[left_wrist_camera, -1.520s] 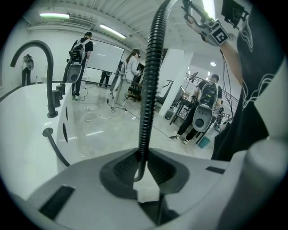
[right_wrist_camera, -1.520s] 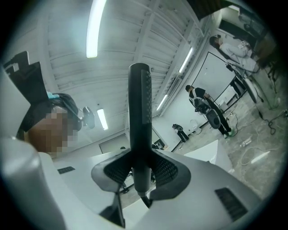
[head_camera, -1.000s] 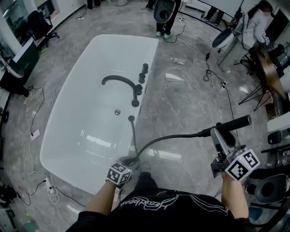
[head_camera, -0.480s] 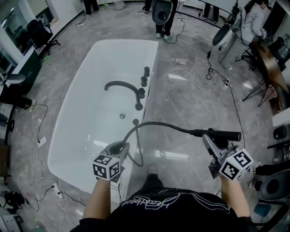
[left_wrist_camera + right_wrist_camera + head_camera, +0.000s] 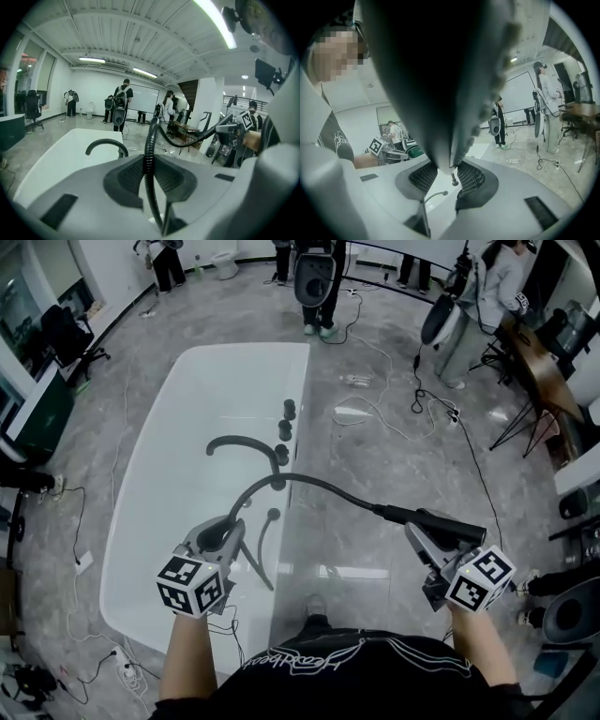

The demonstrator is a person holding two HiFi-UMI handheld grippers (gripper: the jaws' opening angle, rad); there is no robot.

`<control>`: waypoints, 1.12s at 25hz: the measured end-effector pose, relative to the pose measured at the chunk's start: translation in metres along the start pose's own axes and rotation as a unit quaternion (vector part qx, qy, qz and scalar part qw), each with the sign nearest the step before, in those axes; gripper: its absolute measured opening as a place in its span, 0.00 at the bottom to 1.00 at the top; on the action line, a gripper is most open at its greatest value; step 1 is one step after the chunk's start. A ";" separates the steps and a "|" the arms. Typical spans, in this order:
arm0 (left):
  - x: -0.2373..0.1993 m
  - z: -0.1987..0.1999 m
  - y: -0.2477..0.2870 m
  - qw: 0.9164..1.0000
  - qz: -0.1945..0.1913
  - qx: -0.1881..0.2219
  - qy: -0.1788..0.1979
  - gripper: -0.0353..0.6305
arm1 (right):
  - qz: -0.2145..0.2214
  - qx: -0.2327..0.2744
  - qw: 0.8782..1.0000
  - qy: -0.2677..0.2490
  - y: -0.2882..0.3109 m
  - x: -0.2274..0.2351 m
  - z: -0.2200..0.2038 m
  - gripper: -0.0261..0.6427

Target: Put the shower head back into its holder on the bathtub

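Observation:
A black shower head [image 5: 448,522] is held level over the floor to the right of the white bathtub [image 5: 159,437], with my right gripper [image 5: 428,534] shut on its handle. In the right gripper view the dark shower head [image 5: 440,79] fills the top, pinched between the pads. The black hose [image 5: 319,483] arches left from it to my left gripper [image 5: 228,532], which is shut on the hose above the tub's right rim. Past that grip the hose loops down to the round holder [image 5: 273,515] on the rim. In the left gripper view the hose [image 5: 150,140] runs upright between the pads.
A black arched faucet [image 5: 242,442] and three black knobs [image 5: 284,429] stand on the tub's right rim beyond the holder. Cables [image 5: 394,399] trail over the grey floor to the right. Several people and stands are at the far end of the room.
My left gripper has risen and moved left over the tub with the hose in it, pulling the hose into a high arch. The right gripper with the shower head shifted only slightly.

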State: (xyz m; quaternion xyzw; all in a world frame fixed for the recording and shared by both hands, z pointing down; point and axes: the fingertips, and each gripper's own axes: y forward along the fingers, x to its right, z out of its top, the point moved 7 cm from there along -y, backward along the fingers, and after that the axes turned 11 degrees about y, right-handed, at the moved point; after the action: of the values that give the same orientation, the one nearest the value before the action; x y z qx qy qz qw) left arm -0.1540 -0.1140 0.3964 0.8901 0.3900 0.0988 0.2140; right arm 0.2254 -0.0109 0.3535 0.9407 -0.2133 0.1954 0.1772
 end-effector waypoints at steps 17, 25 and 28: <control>-0.061 0.135 -0.001 0.989 0.022 0.107 0.098 0.14 | 0.015 0.069 0.997 -0.015 0.030 -0.006 0.044 0.24; -0.057 0.186 0.001 0.978 0.032 0.140 0.150 0.14 | 0.034 0.086 0.995 -0.041 0.031 -0.012 0.066 0.24; -0.057 0.204 0.006 0.975 0.033 0.150 0.159 0.14 | 0.041 0.089 0.994 -0.042 0.035 -0.011 0.073 0.24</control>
State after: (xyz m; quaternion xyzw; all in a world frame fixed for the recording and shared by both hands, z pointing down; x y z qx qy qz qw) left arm -0.1187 -0.2211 0.2175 0.8973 0.3999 0.1865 0.0103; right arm 0.2207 -0.0673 0.2949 0.9507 -0.2403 0.1809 0.0751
